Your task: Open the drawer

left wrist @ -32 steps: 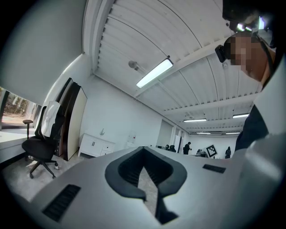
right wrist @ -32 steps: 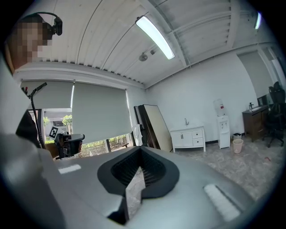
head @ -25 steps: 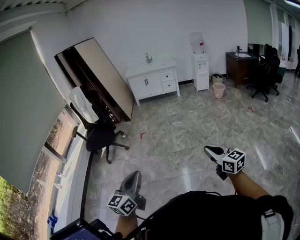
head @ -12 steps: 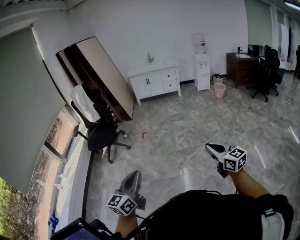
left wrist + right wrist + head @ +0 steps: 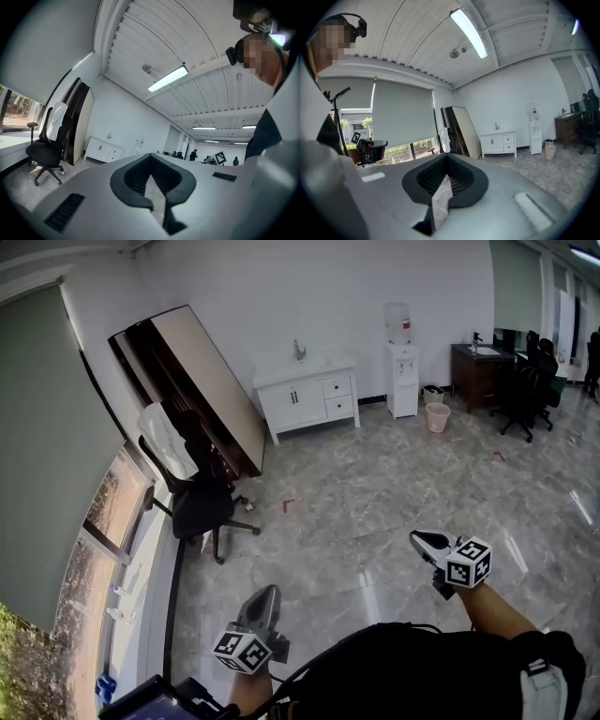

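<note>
Room: open office with a grey marbled tile floor (image 5: 375, 502), white walls and a window with blinds along the left side.

Item, task's thing: a white cabinet (image 5: 307, 395) with a sink on top is set against the far wall. Two stacked drawers (image 5: 337, 397) are fitted in its right half as seen from the head view, both shut, with their wide fronts facing into the room. The same cabinet is seen small in the left gripper view (image 5: 104, 150) and the right gripper view (image 5: 498, 143).

Item, left gripper (image 5: 267, 592): carried low near the body, jaws pressed together, nothing held between them.

Item, right gripper (image 5: 419, 540): carried further forward, jaws likewise pressed together and empty.

Relation: the drawers lie well apart from both grippers, straight across the bare floor, up and between the two in the head view. The right gripper is judged slightly nearer. The pull would be expected outward from the wall, toward the person, once the floor has been crossed.

Other: an office chair (image 5: 202, 507) beside a leaning board (image 5: 202, 390), and a water dispenser (image 5: 401, 362) right of the cabinet.
</note>
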Available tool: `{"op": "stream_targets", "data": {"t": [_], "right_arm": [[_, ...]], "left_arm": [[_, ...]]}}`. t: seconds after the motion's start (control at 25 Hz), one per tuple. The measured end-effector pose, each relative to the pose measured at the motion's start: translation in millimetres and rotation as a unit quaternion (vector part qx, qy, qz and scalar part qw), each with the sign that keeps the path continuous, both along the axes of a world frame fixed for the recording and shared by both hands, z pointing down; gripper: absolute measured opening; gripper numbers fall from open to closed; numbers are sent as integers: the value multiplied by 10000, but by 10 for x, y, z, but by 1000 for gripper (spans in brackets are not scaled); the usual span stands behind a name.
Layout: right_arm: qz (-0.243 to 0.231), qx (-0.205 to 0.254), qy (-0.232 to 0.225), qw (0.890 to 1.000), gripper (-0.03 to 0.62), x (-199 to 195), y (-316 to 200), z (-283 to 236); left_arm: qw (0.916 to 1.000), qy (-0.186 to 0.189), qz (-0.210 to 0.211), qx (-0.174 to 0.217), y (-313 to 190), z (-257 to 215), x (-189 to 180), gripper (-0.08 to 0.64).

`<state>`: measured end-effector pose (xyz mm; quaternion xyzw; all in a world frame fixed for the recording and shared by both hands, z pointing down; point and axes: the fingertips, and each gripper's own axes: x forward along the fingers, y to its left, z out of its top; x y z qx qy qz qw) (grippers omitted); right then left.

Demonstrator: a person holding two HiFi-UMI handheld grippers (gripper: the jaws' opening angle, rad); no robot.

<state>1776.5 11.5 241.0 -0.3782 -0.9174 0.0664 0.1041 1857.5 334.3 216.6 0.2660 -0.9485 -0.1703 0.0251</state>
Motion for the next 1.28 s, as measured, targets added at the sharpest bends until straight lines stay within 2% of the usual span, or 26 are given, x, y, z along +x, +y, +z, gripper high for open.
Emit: {"op": "stream_targets", "data": {"t": [0.2,0.4,0.64,0.88,1.04,1.28], "right_arm": [[-103,11,80,9999,-2,-185,128,71],[-263,-127,108,9995,-2,-504,39,139],[-526,-197,101,9984,-2,-1071,-355,123],[-788,-50,-136,9968,-2,-1601,-830,36],[-868,137,-300,9957,-2,-1858,-1123,39],[-779,71,-216,9967,-2,-2156,-1390,126]], "left_arm": [[9999,90,-67,17,86,30,-157,-9],[9997,151,-182,-43,-61,62,-401,-9],[9992,84,-373,-152,-572,-65,-824,-9],[9988,46,-476,-136,-1176,-145,-1292,-9],[9990,-6,-444,-102,-1535,-184,-1565,-9],[9990,104,-395,-180,-1769,-191,-1906,-9]]}}
